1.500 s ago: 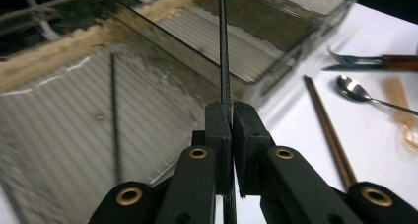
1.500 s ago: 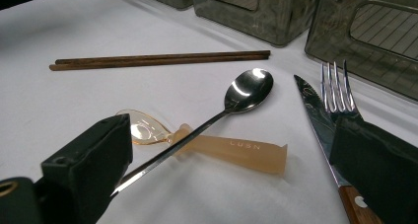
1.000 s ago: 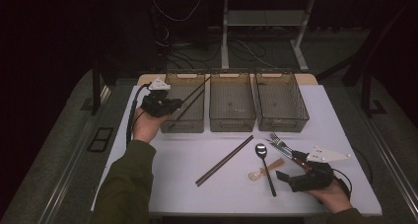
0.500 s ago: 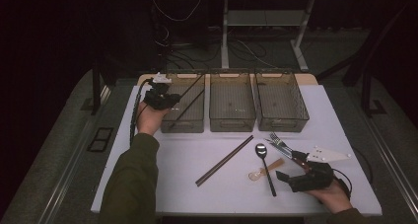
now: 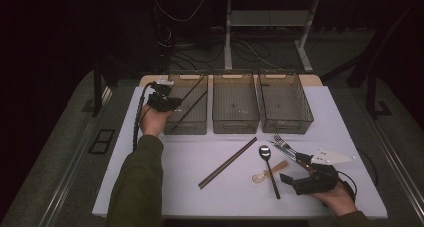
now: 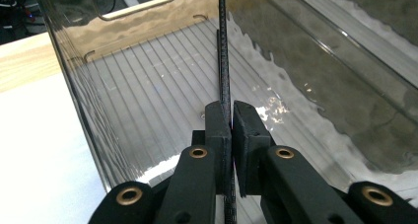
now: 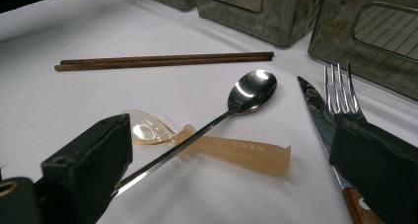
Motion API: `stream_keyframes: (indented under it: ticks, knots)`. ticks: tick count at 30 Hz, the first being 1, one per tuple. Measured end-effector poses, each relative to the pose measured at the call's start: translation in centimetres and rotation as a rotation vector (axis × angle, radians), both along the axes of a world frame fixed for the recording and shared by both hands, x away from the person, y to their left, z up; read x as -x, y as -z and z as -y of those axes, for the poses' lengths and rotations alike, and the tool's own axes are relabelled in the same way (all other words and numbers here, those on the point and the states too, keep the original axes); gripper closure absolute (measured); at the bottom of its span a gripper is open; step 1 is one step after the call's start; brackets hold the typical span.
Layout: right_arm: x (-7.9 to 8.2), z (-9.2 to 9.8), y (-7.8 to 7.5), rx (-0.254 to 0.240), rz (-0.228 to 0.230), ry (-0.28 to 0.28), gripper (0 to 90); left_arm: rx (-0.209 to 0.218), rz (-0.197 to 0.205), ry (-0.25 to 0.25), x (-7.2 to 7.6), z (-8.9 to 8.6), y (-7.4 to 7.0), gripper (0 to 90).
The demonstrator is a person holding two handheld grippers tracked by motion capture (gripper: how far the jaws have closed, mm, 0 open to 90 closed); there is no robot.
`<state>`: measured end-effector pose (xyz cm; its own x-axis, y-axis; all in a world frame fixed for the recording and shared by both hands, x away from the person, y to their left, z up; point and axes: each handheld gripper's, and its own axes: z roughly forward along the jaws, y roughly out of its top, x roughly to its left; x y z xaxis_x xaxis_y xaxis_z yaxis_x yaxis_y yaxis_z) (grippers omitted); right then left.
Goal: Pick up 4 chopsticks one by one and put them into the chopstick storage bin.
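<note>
My left gripper (image 5: 162, 101) hangs at the near left corner of the left bin (image 5: 187, 126), shut on a thin black chopstick (image 5: 192, 89) that slants over the bin towards its far right corner. In the left gripper view the jaws (image 6: 231, 123) pinch that chopstick (image 6: 223, 61) above the bin's ribbed floor (image 6: 148, 86). A second dark chopstick (image 5: 192, 108) lies slanted in the same bin. My right gripper (image 5: 300, 174) rests on the table at the front right, open. Its jaws (image 7: 229, 135) stand either side of a metal spoon's (image 7: 246, 93) handle without touching it.
Two empty bins (image 5: 235, 124) (image 5: 285, 124) stand to the right of the left one. A pair of brown chopsticks (image 5: 227, 162), the metal spoon (image 5: 267, 162), a translucent plastic spoon (image 7: 231, 150), a fork (image 7: 337, 86) and a knife (image 7: 315, 110) lie on the white table.
My left hand has shifted a little and sunk towards the left bin, the black chopstick still gripped. The right hand has stayed where it was.
</note>
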<state>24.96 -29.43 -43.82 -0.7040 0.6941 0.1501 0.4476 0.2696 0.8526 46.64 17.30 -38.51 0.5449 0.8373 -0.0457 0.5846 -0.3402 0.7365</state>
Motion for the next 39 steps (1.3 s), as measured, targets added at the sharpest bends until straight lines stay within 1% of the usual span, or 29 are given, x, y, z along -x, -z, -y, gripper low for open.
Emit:
stream_keyframes:
  ticks: [3,8,9,10,11,12,14,16,19,21,24,26,28,29,30,33,35,37,38,39]
  knots:
    - [0.0,0.0,0.0,0.001,0.000,0.000,2.9,-0.018,-0.007,0.001,-0.1,0.2,0.2,85.4]
    - [0.0,0.0,0.0,0.000,-0.003,0.000,2.9,-0.025,-0.028,-0.014,-0.2,0.3,0.5,85.1]
    - [0.0,0.0,0.0,0.000,-0.002,0.000,2.9,-0.027,-0.027,-0.018,-0.2,0.3,0.5,84.6]
    - [0.0,0.0,0.0,0.000,-0.002,0.000,2.9,-0.029,-0.017,-0.023,-0.2,0.4,0.5,83.8]
    - [0.0,0.0,0.0,-0.001,-0.001,-0.001,2.9,-0.025,-0.016,-0.024,-0.1,0.4,0.5,81.3]
    - [0.0,0.0,0.0,0.000,0.000,-0.001,2.9,-0.032,-0.011,-0.021,-0.1,0.5,0.4,80.0]
    - [0.0,0.0,0.0,0.000,-0.001,-0.002,2.9,-0.031,-0.003,-0.016,-0.1,0.5,0.3,77.6]
    - [0.1,0.0,0.0,0.000,0.000,-0.003,2.9,-0.013,0.004,-0.011,0.0,0.7,0.2,75.3]
    - [0.0,0.0,0.0,0.001,0.000,-0.003,2.9,-0.024,0.007,0.008,0.2,0.8,0.0,71.9]
    - [0.1,0.0,0.0,0.001,0.001,-0.003,2.9,-0.010,0.015,0.016,0.4,0.8,-0.2,69.5]
    - [0.0,0.0,0.0,0.002,0.003,-0.002,2.9,-0.001,0.020,0.037,0.6,0.8,-0.6,63.9]
    - [0.0,0.0,0.0,0.002,0.002,-0.001,2.9,0.015,0.028,0.043,0.9,0.7,-0.9,61.7]
    - [0.0,0.0,0.0,0.003,0.001,0.001,2.9,0.030,0.016,0.068,1.1,0.5,-1.2,57.9]
    - [0.0,0.0,0.0,0.003,0.000,0.001,2.9,0.027,0.016,0.076,1.2,0.5,-1.3,55.9]
    - [0.0,0.0,0.0,0.004,0.000,-0.001,2.9,0.029,0.011,0.078,1.4,0.5,-1.4,54.4]
    - [0.0,0.0,0.0,0.003,0.002,-0.001,2.9,0.043,0.021,0.102,2.0,0.4,-1.7,51.7]
    - [0.1,0.0,0.0,0.003,0.002,-0.002,2.9,0.044,0.021,0.120,2.5,0.4,-2.0,49.3]
    - [0.1,-0.1,0.0,0.005,-0.001,-0.005,2.9,0.050,0.016,0.128,3.0,0.4,-2.1,46.9]
    - [0.1,-0.1,0.0,0.004,-0.001,-0.006,2.9,0.052,0.023,0.141,3.3,0.4,-2.2,45.6]
    - [0.1,-0.1,0.0,0.003,0.001,-0.007,2.9,0.048,0.017,0.144,3.5,0.4,-2.3,44.4]
